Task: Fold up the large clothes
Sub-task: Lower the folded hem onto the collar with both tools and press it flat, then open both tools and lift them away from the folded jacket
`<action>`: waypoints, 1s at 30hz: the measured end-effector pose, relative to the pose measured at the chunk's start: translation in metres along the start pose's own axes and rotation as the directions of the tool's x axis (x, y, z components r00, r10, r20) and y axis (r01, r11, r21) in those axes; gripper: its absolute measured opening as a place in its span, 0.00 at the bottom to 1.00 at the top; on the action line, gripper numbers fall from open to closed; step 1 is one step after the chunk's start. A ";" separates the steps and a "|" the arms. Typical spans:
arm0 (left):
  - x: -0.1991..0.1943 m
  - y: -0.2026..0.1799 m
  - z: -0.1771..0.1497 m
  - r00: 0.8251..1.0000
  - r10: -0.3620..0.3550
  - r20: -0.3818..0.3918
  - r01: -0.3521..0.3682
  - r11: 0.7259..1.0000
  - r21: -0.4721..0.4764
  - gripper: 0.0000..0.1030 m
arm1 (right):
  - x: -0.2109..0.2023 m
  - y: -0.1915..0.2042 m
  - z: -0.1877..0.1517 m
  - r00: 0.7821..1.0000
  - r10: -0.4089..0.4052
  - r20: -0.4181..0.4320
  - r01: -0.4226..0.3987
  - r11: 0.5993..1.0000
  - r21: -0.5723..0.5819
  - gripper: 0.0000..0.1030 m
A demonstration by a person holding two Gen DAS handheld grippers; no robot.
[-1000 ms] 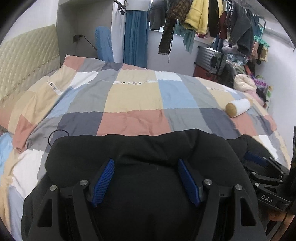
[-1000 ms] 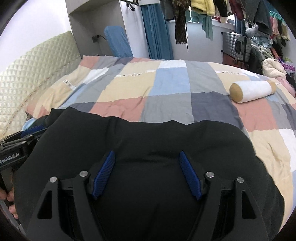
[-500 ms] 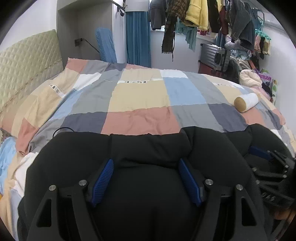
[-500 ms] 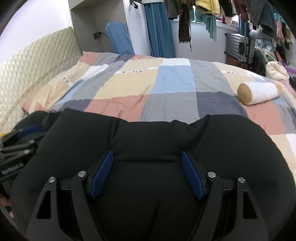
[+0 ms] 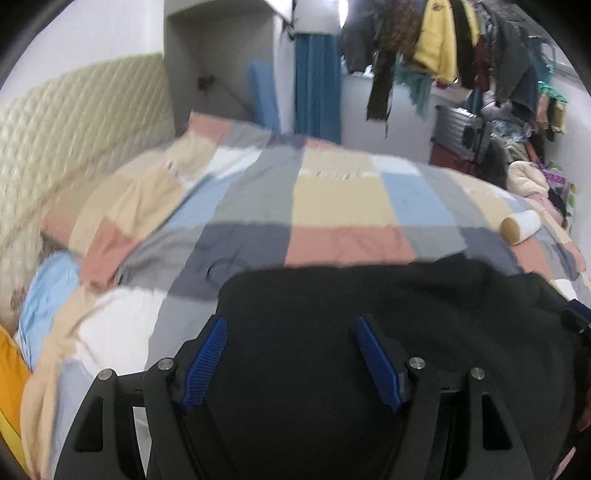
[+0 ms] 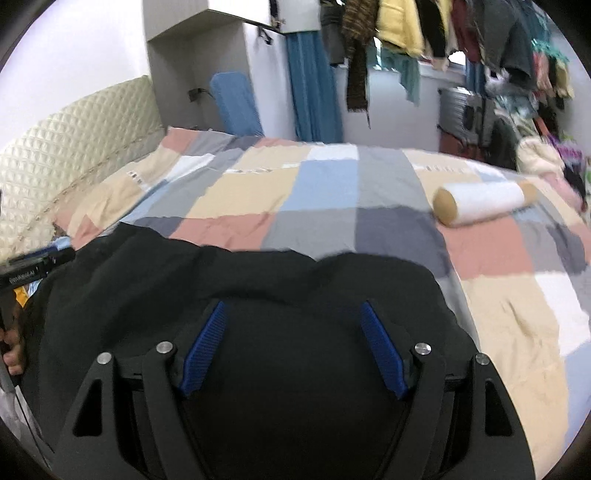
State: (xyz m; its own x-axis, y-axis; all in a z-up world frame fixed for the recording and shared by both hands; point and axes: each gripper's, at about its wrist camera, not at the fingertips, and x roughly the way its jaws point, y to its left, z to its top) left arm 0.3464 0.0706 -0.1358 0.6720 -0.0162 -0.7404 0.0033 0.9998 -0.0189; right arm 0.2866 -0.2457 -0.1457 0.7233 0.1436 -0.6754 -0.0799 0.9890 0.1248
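Note:
A large black garment (image 5: pixel 388 306) lies bunched on the near part of the patchwork bed (image 5: pixel 332 199); it also fills the lower part of the right wrist view (image 6: pixel 258 288). My left gripper (image 5: pixel 291 332) is open, its blue pads spread apart over the black cloth, which fills the space between them. My right gripper (image 6: pixel 293 317) is open too, its pads wide apart over the same garment. The left gripper's body shows at the left edge of the right wrist view (image 6: pixel 33 267).
A white bolster pillow (image 6: pixel 484 203) with tan ends lies on the bed's right side. A quilted headboard (image 6: pixel 74 125) runs along the left. Hanging clothes (image 6: pixel 424 33) and a suitcase (image 6: pixel 465 118) stand beyond the bed. A thin black loop (image 5: pixel 225 266) lies on the cover.
Both grippers have swung and moved; the views are blurred. The left view has shifted so the garment now sits more to its right. Both sets of jaws stay spread.

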 end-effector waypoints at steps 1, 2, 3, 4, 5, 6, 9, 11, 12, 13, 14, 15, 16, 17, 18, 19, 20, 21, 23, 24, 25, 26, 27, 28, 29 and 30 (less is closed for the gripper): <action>0.005 0.003 -0.003 1.000 0.000 -0.007 0.000 1.000 0.000 0.70 | 0.003 -0.006 -0.002 1.000 -0.004 -0.010 0.004 1.000 0.017 0.73; 0.010 0.006 -0.007 1.000 -0.005 -0.020 0.005 1.000 -0.003 0.70 | 0.008 -0.010 -0.006 1.000 -0.009 -0.027 0.010 0.999 0.031 0.73; 0.014 0.009 -0.011 0.999 -0.022 -0.031 0.022 1.000 -0.013 0.70 | 0.016 -0.014 -0.011 0.999 -0.009 -0.047 0.011 0.999 0.034 0.73; 0.015 0.009 -0.014 0.999 -0.034 -0.031 0.033 0.999 -0.017 0.70 | 0.019 -0.015 -0.014 0.999 -0.010 -0.052 0.012 0.999 0.033 0.73; 0.015 0.009 -0.016 0.999 -0.035 -0.027 0.035 0.999 -0.015 0.70 | 0.024 -0.015 -0.018 0.998 -0.014 -0.058 0.015 0.999 0.033 0.73; 0.015 0.007 -0.018 0.999 -0.029 -0.021 0.028 1.000 -0.008 0.70 | 0.028 -0.015 -0.020 0.998 -0.014 -0.059 0.016 0.999 0.033 0.74; 0.016 -0.001 -0.024 1.000 -0.007 -0.003 0.007 1.000 0.025 0.70 | 0.032 -0.012 -0.024 0.998 -0.020 -0.056 0.022 0.999 0.028 0.74; 0.014 -0.002 -0.024 1.000 -0.001 0.012 0.001 1.000 0.026 0.70 | 0.031 -0.011 -0.025 0.998 -0.022 -0.058 0.024 0.999 0.028 0.75; 0.012 -0.002 -0.024 1.000 -0.002 0.012 0.001 1.000 0.022 0.70 | 0.030 -0.012 -0.025 0.998 -0.019 -0.057 0.021 0.999 0.037 0.75; 0.010 -0.001 -0.023 1.000 -0.002 0.014 0.002 1.000 0.017 0.70 | 0.028 -0.013 -0.024 0.998 -0.018 -0.057 0.020 0.999 0.044 0.75; 0.002 0.000 -0.023 1.000 -0.005 0.021 0.005 1.000 0.008 0.70 | 0.023 -0.014 -0.024 0.998 -0.023 -0.056 0.026 0.998 0.052 0.75; -0.004 0.001 -0.021 1.000 -0.009 0.027 0.009 1.000 -0.002 0.70 | 0.018 -0.014 -0.023 0.998 -0.031 -0.052 0.034 0.998 0.055 0.75; -0.013 0.003 -0.020 0.999 -0.011 0.038 0.011 1.000 -0.015 0.70 | 0.011 -0.014 -0.023 0.998 -0.040 -0.043 0.042 0.997 0.058 0.75; -0.024 0.004 -0.018 0.998 -0.012 0.054 0.013 1.000 -0.028 0.70 | 0.000 -0.013 -0.022 0.999 -0.043 -0.026 0.044 0.997 0.063 0.75; -0.040 0.005 -0.015 0.997 -0.011 0.075 0.014 0.999 -0.041 0.70 | -0.014 -0.012 -0.021 0.999 -0.040 -0.003 0.041 0.997 0.069 0.75; -0.053 0.005 -0.012 0.996 -0.009 0.091 0.014 0.999 -0.051 0.70 | -0.032 -0.010 -0.020 0.999 -0.042 0.025 0.040 0.996 0.075 0.75; -0.074 0.005 -0.010 0.993 -0.011 0.119 0.019 0.998 -0.066 0.71 | -0.043 -0.010 -0.019 0.998 -0.044 0.044 0.040 0.996 0.076 0.75; -0.091 0.004 -0.008 0.991 -0.016 0.133 0.026 0.997 -0.074 0.72 | -0.062 -0.008 -0.017 0.996 -0.042 0.077 0.036 0.997 0.075 0.75; -0.125 0.000 -0.005 0.986 -0.032 0.162 0.045 0.996 -0.077 0.75 | -0.096 -0.003 -0.013 0.991 -0.034 0.131 0.026 0.997 0.067 0.75; -0.140 -0.002 -0.005 0.983 -0.035 0.180 0.050 0.996 -0.077 0.75 | -0.113 -0.001 -0.011 0.988 -0.032 0.152 0.023 0.998 0.064 0.75; -0.155 -0.004 -0.005 0.979 -0.038 0.201 0.054 0.996 -0.074 0.76 | -0.132 0.001 -0.009 0.984 -0.032 0.177 0.021 0.998 0.066 0.75; -0.173 -0.008 -0.003 0.974 -0.043 0.221 0.059 0.996 -0.065 0.77 | -0.144 0.003 -0.007 0.980 -0.030 0.197 0.016 0.997 0.072 0.75; -0.193 -0.011 -0.002 0.968 -0.051 0.246 0.065 0.997 -0.049 0.78 | -0.165 0.003 -0.005 0.972 -0.021 0.234 0.001 0.997 0.083 0.76; -0.209 -0.014 0.000 0.962 -0.054 0.268 0.067 0.997 -0.039 0.80 | -0.185 0.005 -0.001 0.964 -0.020 0.265 -0.004 0.996 0.089 0.77; -0.232 -0.016 0.001 0.953 -0.050 0.299 0.062 0.998 -0.032 0.84 | -0.197 0.006 0.001 0.959 -0.027 0.282 0.001 0.996 0.092 0.77; -0.246 -0.018 0.002 0.947 -0.046 0.317 0.059 0.998 -0.032 0.86 | -0.216 0.008 0.005 0.950 -0.037 0.310 0.006 0.995 0.098 0.78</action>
State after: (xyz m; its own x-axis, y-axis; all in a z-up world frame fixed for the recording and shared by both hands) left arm 0.1826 0.0570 0.0485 0.8710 -0.0581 -0.4878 0.0192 0.9963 -0.0843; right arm 0.1328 -0.2693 0.0050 0.9029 0.0889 -0.4205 -0.0075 0.9815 0.1914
